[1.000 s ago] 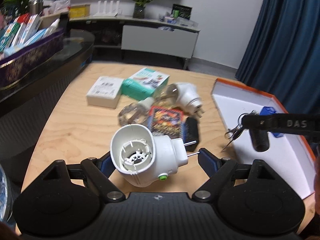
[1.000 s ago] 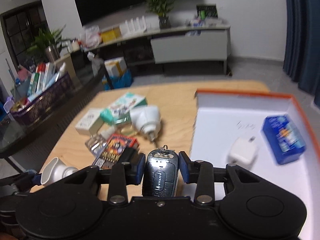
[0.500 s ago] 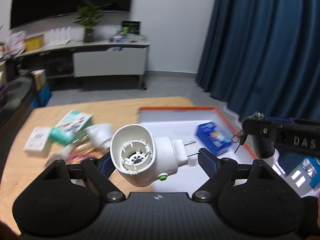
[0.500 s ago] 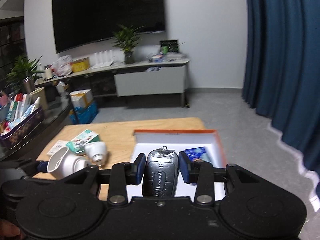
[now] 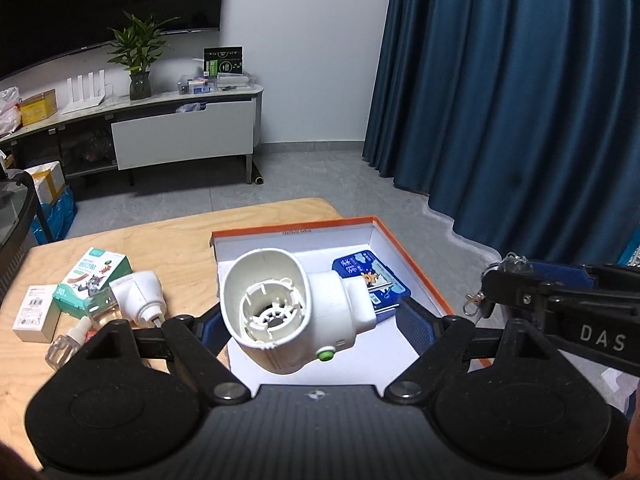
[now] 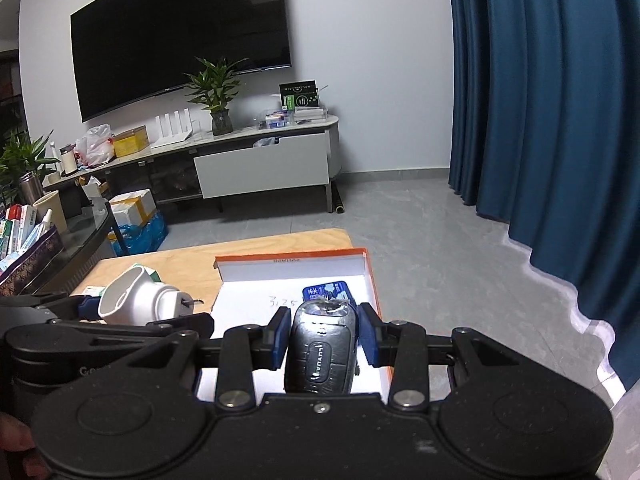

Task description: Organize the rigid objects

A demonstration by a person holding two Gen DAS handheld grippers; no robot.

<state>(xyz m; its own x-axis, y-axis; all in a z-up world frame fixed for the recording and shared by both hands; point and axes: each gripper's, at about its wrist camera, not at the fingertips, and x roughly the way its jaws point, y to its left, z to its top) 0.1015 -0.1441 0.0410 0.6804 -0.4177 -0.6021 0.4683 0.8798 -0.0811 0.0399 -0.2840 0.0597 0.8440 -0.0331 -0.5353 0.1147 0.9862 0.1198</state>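
My left gripper [image 5: 310, 316] is shut on a white plug-in vaporiser [image 5: 288, 312], held above the near part of a white box with an orange rim [image 5: 404, 248]. A blue carton [image 5: 370, 276] lies inside that box. My right gripper [image 6: 324, 330] is shut on a dark car key fob [image 6: 320, 348], also over the box rim [image 6: 372, 280] and just short of the blue carton [image 6: 326, 292]. In the left wrist view the right gripper's fingers [image 5: 520, 292] reach in from the right, with the key ring [image 5: 476, 300] dangling. The white vaporiser [image 6: 136, 300] shows at the left of the right wrist view.
On the wooden table [image 5: 160, 248] left of the box lie a green carton [image 5: 94, 276], a small white carton [image 5: 36, 312], a second white vaporiser [image 5: 138, 294] and a clear bottle [image 5: 66, 344]. Blue curtains [image 5: 520, 120] hang to the right, beyond the table edge.
Both grippers have swung right and risen, from over the pile on the table to over the orange-rimmed box. Each still holds its object.
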